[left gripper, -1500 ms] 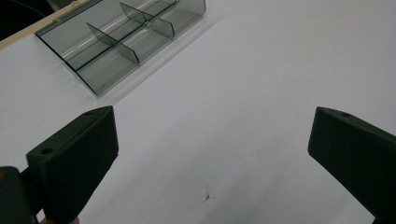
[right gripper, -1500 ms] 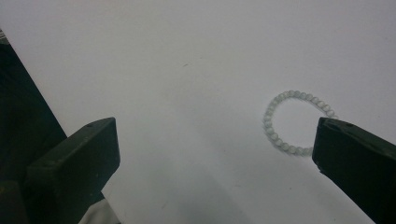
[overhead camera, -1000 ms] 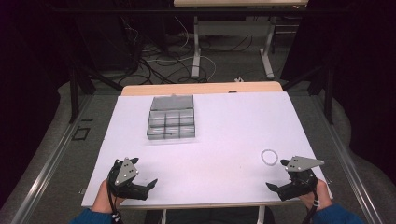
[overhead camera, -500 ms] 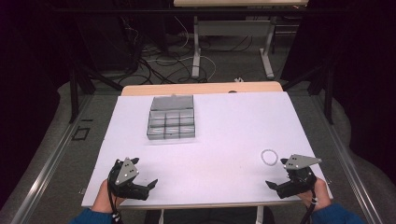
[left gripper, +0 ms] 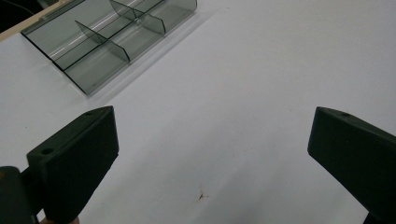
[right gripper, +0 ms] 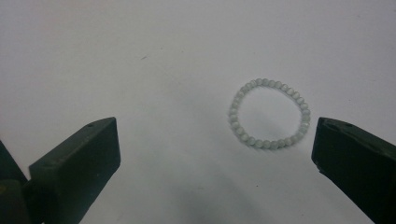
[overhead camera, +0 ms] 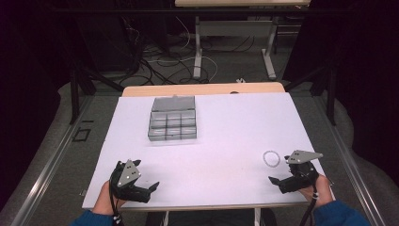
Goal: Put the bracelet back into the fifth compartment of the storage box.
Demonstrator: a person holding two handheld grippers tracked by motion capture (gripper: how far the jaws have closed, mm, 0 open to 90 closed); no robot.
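The right gripper (overhead camera: 278, 180) is held at the table's (overhead camera: 235, 136) near right corner, jaws spread wide and nothing gripped; in the right gripper view (right gripper: 212, 154) both jaws are seen far apart at the frame's lower corners. The bracelet (overhead camera: 271, 158), a closed loop of pale beads, is laid flat on the white surface just ahead of that gripper and apart from it. In the right gripper view the bracelet (right gripper: 269, 114) is seen ahead of the jaws, offset toward the right one, with its lower right edge close beside that jaw's tip; contact can't be confirmed there. The left gripper (overhead camera: 149, 188) is held at the near left corner, also released and empty, jaws wide apart in the left gripper view (left gripper: 210, 149) with bare table between them. The organizer (overhead camera: 172, 124), a clear grey tray split into compartments, is set toward the far left-centre of the table, well apart from both grippers and from the bracelet. Its near corner (left gripper: 107, 37) is seen at upper left in the left gripper view; the compartments seen there are empty. A small brown mark (left gripper: 201, 196) is noted on the surface between the left jaws.
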